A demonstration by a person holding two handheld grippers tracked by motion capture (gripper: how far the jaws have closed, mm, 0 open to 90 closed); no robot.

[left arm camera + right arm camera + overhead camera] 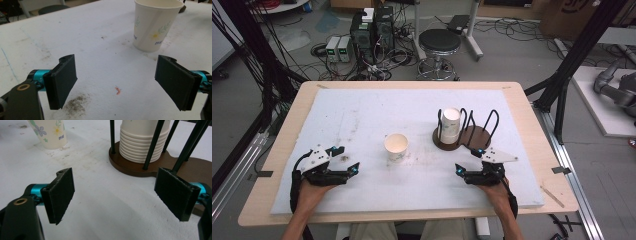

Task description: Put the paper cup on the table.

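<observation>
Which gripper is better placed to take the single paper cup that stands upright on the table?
Probably the left gripper: its open jaws face the paper cup over bare table. The right gripper, also open, sits nearer the cup holder.

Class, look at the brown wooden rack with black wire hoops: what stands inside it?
A nested stack of white paper cups stands in the left section of the brown wooden rack. The inside of the lower cups is covered.

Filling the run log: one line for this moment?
left gripper: open, empty | right gripper: open, empty | cup: upright, alone | stack: in rack
</observation>
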